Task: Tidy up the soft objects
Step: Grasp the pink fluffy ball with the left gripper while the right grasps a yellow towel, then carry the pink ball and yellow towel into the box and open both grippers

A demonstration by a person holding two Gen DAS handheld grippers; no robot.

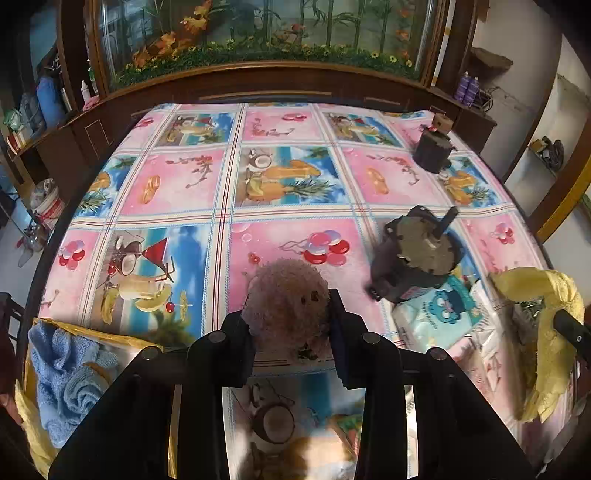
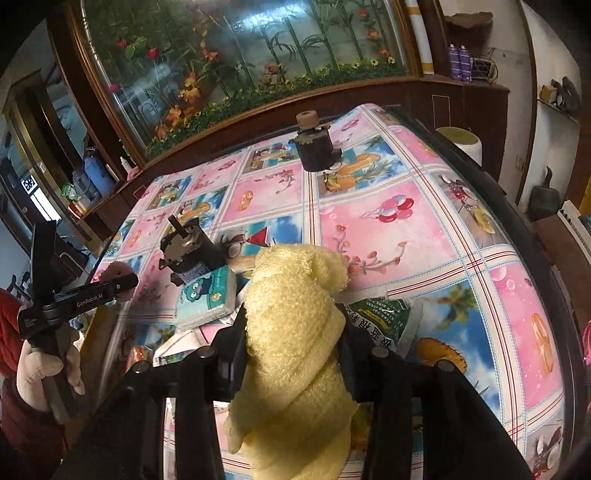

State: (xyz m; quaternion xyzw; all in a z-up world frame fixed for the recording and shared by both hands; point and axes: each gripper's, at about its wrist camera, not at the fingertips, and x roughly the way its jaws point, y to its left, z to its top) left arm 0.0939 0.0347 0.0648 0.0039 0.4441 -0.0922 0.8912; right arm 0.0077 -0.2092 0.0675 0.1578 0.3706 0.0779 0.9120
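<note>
Left gripper clamped on a fuzzy brownish plush ball, jaws pressed against both its sides, ball held above the tablecloth. Right gripper closed around a rolled yellow towel, which stands up between the fingers and droops below them. Blue towel bunched in a yellow bag at the lower left of the left view.

Underneath, a glossy patterned tablecloth in pink and blue squares with fruit and balloons. On it: a dark geared motor tilted against a tissue pack with a blue cartoon face, a second dark motor upright near the far right, a green printed packet just beside the yellow towel.

Behind, a dark wooden cabinet with a glass panel painted with bamboo and flowers; shelves with bottles to either side.
</note>
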